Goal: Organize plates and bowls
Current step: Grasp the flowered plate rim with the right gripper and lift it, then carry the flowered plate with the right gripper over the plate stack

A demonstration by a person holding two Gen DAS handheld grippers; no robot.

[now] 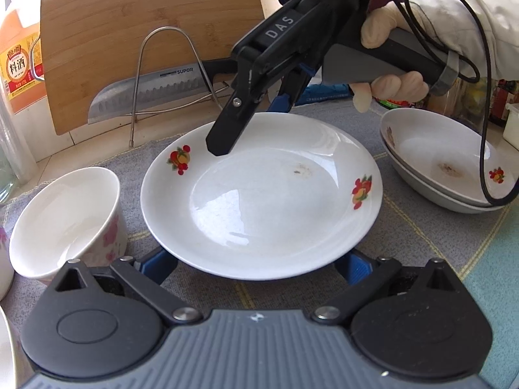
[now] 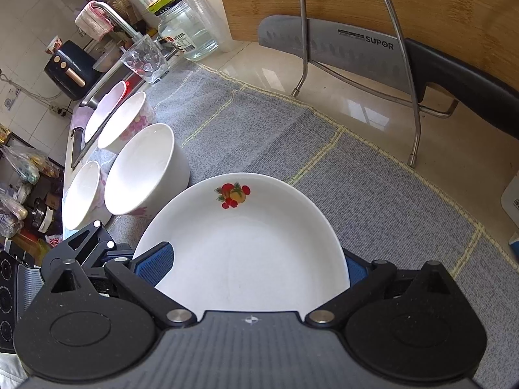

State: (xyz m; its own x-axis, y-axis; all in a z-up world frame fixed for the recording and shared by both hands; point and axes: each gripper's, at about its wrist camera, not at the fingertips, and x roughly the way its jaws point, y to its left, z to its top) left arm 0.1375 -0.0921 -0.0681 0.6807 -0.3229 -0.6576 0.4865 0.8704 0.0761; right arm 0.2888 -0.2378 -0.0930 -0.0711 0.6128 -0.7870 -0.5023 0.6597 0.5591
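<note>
Both grippers are spread wide: the left gripper [image 1: 259, 267] has its blue pads flanking the near rim of the plate [image 1: 259, 201] at 6 o'clock, contact unclear, and the right gripper [image 2: 259, 265] straddles the same plate's far rim, with its black finger [image 1: 227, 133] over the rim at 11 o'clock. Bare grey mat [image 1: 421, 236] lies around the plate, with a flowered bowl [image 1: 65, 220] near at 9 o'clock. Two stacked dishes [image 1: 447, 165] sit at 2 o'clock, and a knife [image 1: 152, 92] in a wire rack [image 1: 168, 71] stands against a cutting board [image 1: 129, 26] at 11 o'clock.

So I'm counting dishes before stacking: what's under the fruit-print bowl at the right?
Under the fruit-print bowl sits a second dish; only its grey outer rim shows, its inside is covered.
</note>
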